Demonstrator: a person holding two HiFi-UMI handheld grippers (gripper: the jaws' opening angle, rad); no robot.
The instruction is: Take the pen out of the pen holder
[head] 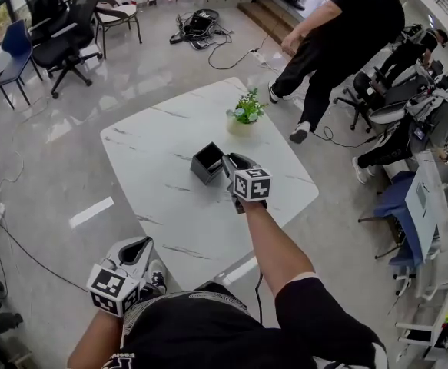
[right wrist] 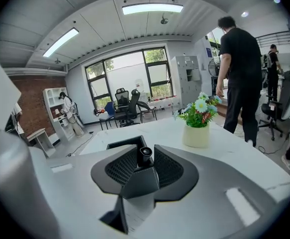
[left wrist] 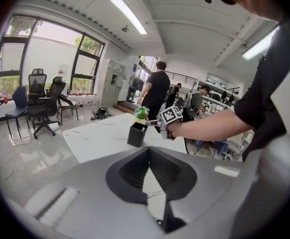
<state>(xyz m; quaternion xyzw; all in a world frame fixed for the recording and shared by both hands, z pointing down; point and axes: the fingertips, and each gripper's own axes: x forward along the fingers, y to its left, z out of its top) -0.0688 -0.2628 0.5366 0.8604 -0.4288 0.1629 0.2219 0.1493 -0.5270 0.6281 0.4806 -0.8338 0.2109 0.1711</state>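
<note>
Nearest the person's body, at 7 o'clock in the head view, the left gripper (left wrist: 148, 151) hangs off the table's near edge. Its jaws meet at the tips with nothing between them.

Ahead, at the middle of the white marble table (head: 154, 152), the outstretched right arm holds the right gripper (head: 230, 163). In the right gripper view its jaws press on both sides of the pen (right wrist: 145, 155). The pen's dark round top stands upright between the jaws, and its lower part is hidden behind them. The black square pen holder (head: 206, 162) sits just beside these jaws, at 10 o'clock from them. Its open rim shows right behind the pen. Whether the pen's tip is inside the holder cannot be told.

Further on, at 1 o'clock from the holder, a small potted plant (head: 245, 112) stands near the table's far edge. Beyond the table, at 2 o'clock, a person in black (head: 339, 29) walks on the floor. Black office chairs (head: 66, 21) stand at 10 o'clock and a tangle of cables (head: 200, 25) lies at 12 o'clock.
</note>
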